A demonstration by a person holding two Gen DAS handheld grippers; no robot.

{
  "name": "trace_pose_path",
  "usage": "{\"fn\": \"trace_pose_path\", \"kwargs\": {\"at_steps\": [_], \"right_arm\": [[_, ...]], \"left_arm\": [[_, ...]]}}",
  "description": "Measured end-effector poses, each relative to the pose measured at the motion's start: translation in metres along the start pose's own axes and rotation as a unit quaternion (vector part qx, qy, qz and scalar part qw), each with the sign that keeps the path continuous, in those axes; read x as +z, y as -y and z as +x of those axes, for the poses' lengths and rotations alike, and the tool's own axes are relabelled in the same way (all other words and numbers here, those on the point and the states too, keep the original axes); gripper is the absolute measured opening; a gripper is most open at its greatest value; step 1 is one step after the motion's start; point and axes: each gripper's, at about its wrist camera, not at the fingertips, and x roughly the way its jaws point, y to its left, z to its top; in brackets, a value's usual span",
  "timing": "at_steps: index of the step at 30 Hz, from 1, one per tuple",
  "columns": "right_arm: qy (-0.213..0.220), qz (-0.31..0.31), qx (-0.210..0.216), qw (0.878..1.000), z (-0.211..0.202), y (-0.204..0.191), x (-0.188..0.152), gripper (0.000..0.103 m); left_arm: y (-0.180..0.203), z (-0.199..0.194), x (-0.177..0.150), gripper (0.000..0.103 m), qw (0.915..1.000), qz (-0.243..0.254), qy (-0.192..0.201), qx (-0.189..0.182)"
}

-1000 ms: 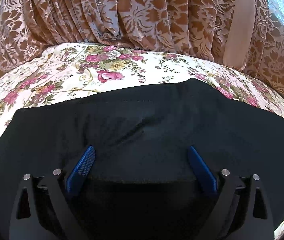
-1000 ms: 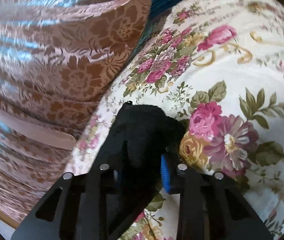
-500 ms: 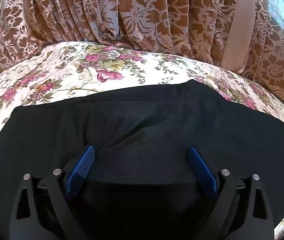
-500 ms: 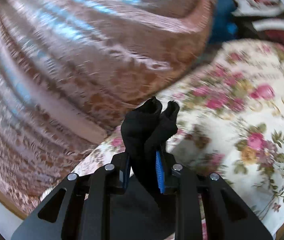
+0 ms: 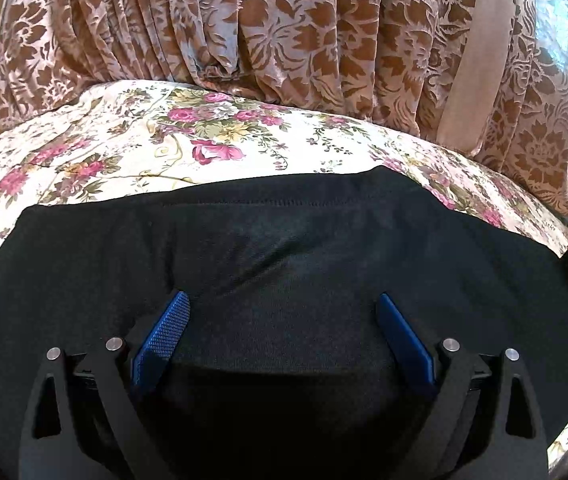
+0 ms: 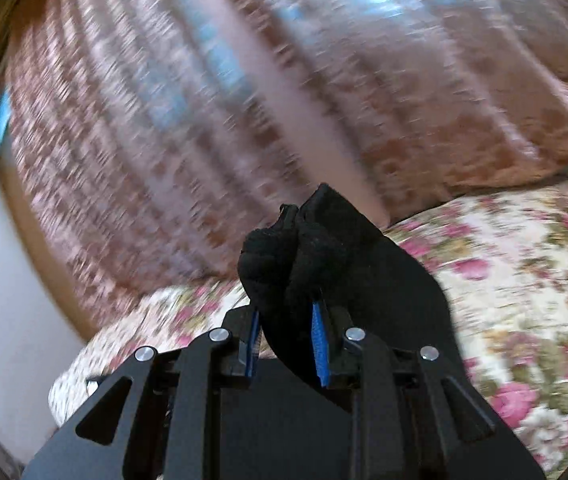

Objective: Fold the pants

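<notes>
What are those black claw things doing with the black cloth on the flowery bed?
Someone is folding black pants on a flowery bedspread, with a gripper in each hand. The right gripper has pinched a bunched end of the pants and holds it lifted above the bed, in front of a brown curtain. The left gripper has its fingers spread wide over the flat part of the pants, not pinching anything.

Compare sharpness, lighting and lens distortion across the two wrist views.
Left wrist view: sharp, evenly lit; fisheye bows the floral bedsheet and the black pants, whose weave barely shows. Right wrist view: curtain and bedsheet smeared by motion blur, with bluish glare streaks on the curtain; only the right hand-held gripper and the bunched pants it clamps stay crisp.
</notes>
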Motion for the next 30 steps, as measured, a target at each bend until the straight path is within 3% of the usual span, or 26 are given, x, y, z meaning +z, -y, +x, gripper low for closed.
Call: {"fn": "trace_pose_path", "kwargs": {"at_steps": [6, 13, 16, 18, 21, 24, 27, 29, 30], "right_arm": [[-0.091, -0.067, 0.041, 0.993, 0.062, -0.043, -0.046, 0.022], [-0.164, -0.106, 0.046, 0.980, 0.104, -0.050, -0.101, 0.024], [-0.196, -0.129, 0.040, 0.971, 0.111, -0.047, -0.122, 0.032], [-0.208, -0.129, 0.058, 0.968, 0.111, -0.044, -0.129, 0.051], [-0.203, -0.108, 0.094, 0.969, 0.094, -0.035, -0.127, 0.063], [-0.165, -0.071, 0.106, 0.978, 0.065, -0.013, -0.110, 0.065], [-0.085, -0.009, 0.075, 0.993, 0.030, 0.028, -0.080, 0.066], [-0.059, 0.016, 0.022, 0.998, 0.022, 0.055, -0.065, 0.063], [-0.060, 0.022, 0.002, 0.998, 0.024, 0.063, -0.061, 0.051]], "left_arm": [[-0.001, -0.001, 0.000, 0.093, 1.0000, -0.002, 0.000, -0.004], [-0.001, 0.000, 0.000, 0.095, 1.0000, -0.004, -0.001, -0.009], [-0.002, 0.001, 0.000, 0.095, 0.9999, -0.006, -0.001, -0.013], [-0.003, 0.001, 0.000, 0.095, 0.9999, -0.006, -0.001, -0.013], [-0.003, 0.001, 0.000, 0.096, 0.9999, -0.007, -0.001, -0.015], [-0.003, 0.000, 0.002, 0.096, 0.9997, -0.011, -0.004, -0.022], [-0.002, -0.005, 0.011, 0.096, 0.9985, -0.031, -0.020, -0.042], [-0.001, -0.013, 0.020, 0.096, 0.9923, -0.080, -0.020, -0.092], [0.001, -0.015, 0.024, 0.096, 0.9878, -0.104, -0.016, -0.116]]}}
